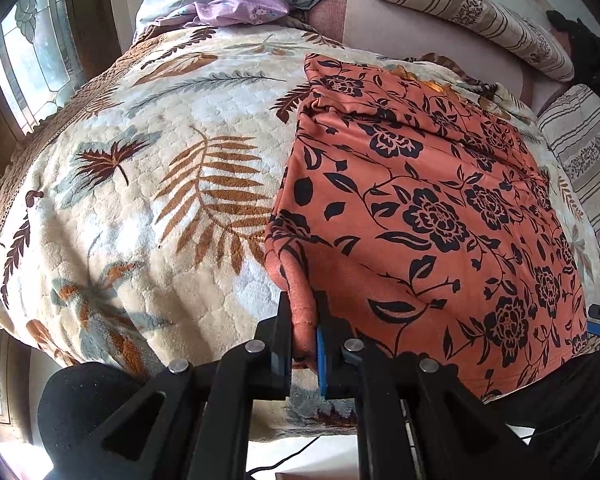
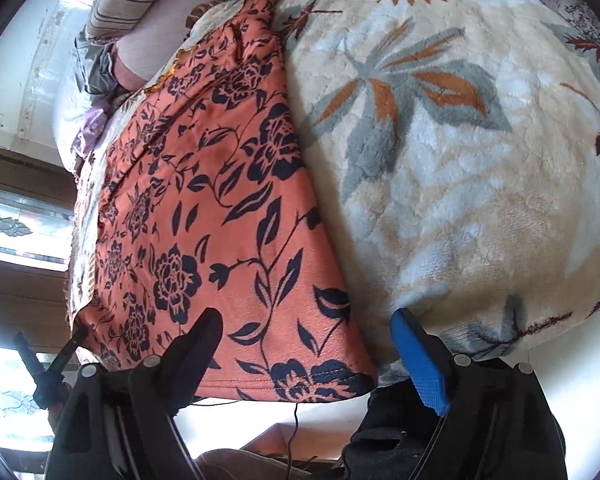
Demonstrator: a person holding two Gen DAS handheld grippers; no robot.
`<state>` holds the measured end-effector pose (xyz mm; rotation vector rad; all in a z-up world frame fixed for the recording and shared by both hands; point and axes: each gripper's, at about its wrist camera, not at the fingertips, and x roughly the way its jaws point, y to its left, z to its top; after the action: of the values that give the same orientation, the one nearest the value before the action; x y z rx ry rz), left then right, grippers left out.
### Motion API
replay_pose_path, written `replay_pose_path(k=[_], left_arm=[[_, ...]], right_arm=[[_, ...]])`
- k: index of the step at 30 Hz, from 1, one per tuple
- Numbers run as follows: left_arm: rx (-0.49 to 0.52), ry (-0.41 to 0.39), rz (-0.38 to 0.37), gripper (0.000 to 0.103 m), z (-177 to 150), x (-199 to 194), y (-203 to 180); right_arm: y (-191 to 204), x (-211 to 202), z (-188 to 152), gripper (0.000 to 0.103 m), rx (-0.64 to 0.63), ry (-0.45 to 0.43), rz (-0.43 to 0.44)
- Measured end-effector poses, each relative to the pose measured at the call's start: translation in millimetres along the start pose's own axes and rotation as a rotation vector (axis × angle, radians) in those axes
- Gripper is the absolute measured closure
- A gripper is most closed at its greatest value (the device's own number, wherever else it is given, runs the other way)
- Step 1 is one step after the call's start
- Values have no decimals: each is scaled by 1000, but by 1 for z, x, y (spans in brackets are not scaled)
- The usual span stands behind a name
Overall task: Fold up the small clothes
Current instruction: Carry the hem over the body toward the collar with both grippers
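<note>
Spread flat, the orange garment [image 1: 420,208] with black flowers lies on a plush blanket [image 1: 148,200] printed with brown and grey leaves, its near hem hanging at the bed's front edge. At its near left corner the left gripper [image 1: 304,344] is pinched on a fold of the cloth, while the right gripper [image 2: 308,344] stands spread wide over the near right corner, the black finger [image 2: 196,344] over the cloth and the blue-padded one just beside the hem. Beyond the blanket sit striped pillows [image 1: 468,16], a lilac cloth [image 1: 240,10] and pale bedding, with a patterned window [image 1: 24,52] to the left.
</note>
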<state>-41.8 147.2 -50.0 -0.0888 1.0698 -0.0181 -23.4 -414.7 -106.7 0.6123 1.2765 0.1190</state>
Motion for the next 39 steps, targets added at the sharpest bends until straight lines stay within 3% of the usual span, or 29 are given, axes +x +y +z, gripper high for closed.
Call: replay_pose_path(k=[3, 6, 7, 13, 18, 23, 27, 32, 36, 37, 39], left_arm=[[0, -2, -4, 94, 1, 0, 0], [2, -1, -6, 94, 2, 1, 0], [0, -1, -11, 94, 3, 0, 0], [-50, -79, -56, 94, 20, -22, 10], [-26, 34, -8, 94, 18, 13, 11], [-3, -26, -48, 94, 57, 1, 4], [6, -99, -117, 94, 128, -4, -6], [-85, -193, -171, 94, 231, 24, -7], [-150, -222, -83, 91, 293, 97, -6], [-144, -184, -27, 91, 302, 119, -8], [-134, -108, -45, 91, 309, 149, -9]], right_arm=[[6, 11, -5, 80, -1, 47, -19], [3, 16, -5, 86, 8, 58, -31], [2, 14, -4, 94, 16, 58, -19], [6, -25, 9, 95, 72, -57, 198], [-6, 1, 11, 95, 130, -6, 223], [-1, -5, 27, 96, 159, -55, 326], [24, -22, 79, 96, 133, -129, 409], [46, -43, 189, 96, 143, -293, 470], [32, -14, 272, 95, 270, -393, 440], [25, -2, 284, 92, 307, -408, 389], [18, 23, 290, 92, 335, -364, 335]])
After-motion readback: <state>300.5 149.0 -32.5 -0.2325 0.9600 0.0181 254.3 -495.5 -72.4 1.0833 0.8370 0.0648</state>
